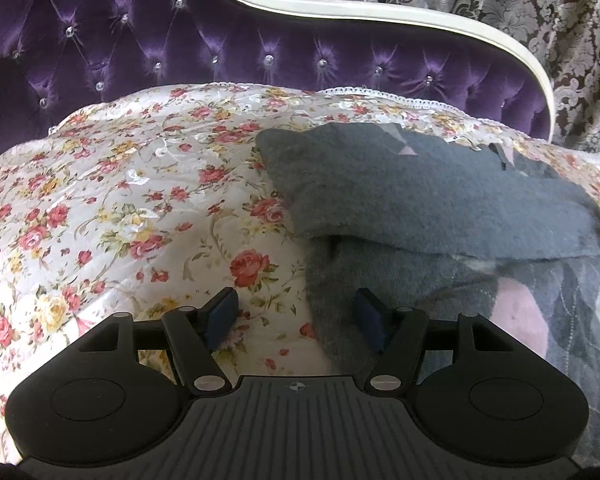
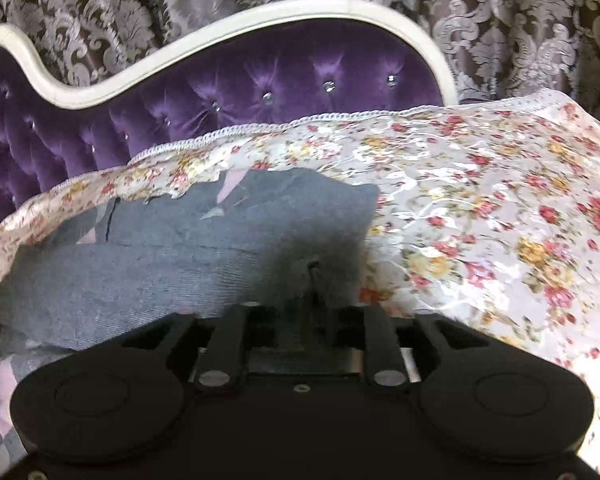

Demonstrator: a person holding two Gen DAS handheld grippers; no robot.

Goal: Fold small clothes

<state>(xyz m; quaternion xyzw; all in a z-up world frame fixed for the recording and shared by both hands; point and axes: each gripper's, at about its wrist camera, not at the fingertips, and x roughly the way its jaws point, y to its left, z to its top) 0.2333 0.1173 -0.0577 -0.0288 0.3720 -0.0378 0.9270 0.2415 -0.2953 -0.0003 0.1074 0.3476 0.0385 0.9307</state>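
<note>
A grey knit garment [image 1: 420, 196] with pink and pale diamond patches lies on the flowered bedspread [image 1: 120, 184], its far part folded over onto the near part. My left gripper [image 1: 296, 314] stands open at the garment's left edge: the left pad [image 1: 223, 314] is over the bedspread and the right pad [image 1: 367, 320] lies against the grey knit. In the right wrist view the same garment [image 2: 160, 276] fills the left half. My right gripper [image 2: 312, 280] hovers over its right end, its fingers a dark blur close together. Whether they pinch cloth is unclear.
A purple tufted headboard [image 1: 220, 40] with a white curved frame [image 2: 240, 26] stands behind the bed. Patterned curtains [image 2: 520, 20] hang beyond it. Flowered bedspread [image 2: 500, 220] spreads out to the left of the garment in the left view and to its right in the right view.
</note>
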